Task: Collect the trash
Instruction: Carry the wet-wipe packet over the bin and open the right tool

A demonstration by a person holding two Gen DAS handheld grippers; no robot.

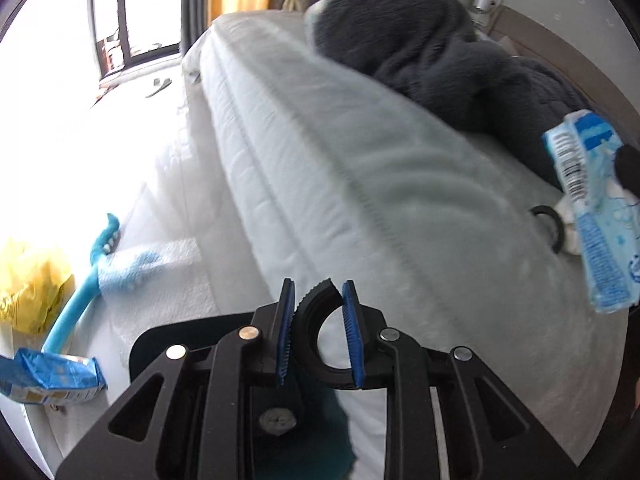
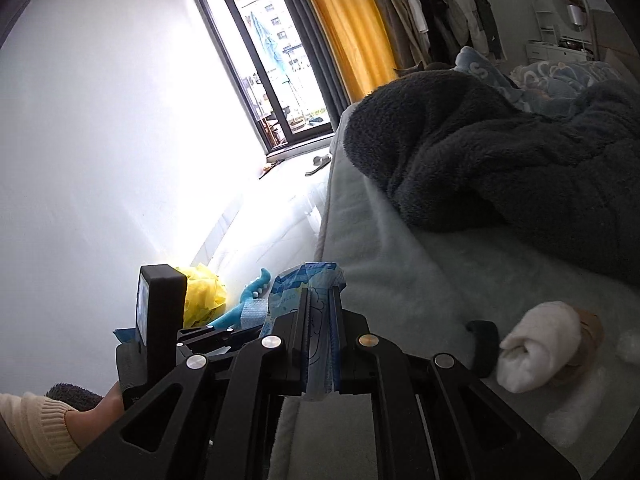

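My left gripper [image 1: 318, 286] is shut on a black curved, ribbed plastic piece [image 1: 306, 312], held over the bed's edge. My right gripper [image 2: 320, 292] is shut on a crumpled blue-and-white wrapper [image 2: 318, 320], which also shows at the right of the left wrist view as the wrapper [image 1: 592, 216]. A yellow bag [image 1: 32, 292] lies on the floor at the left, and it appears beyond the grippers in the right wrist view as the yellow bag [image 2: 204, 292]. A blue packet [image 1: 48, 376] lies on the floor near it.
The bed [image 1: 360, 168] has a pale sheet and a dark fleece blanket [image 2: 500, 160]. A white rolled sock [image 2: 536, 352] and a black ring [image 1: 550, 224] lie on it. A blue long-handled brush [image 1: 80, 292] and a blue cloth [image 1: 132, 268] lie on the floor. A hand [image 2: 104, 404] is at lower left.
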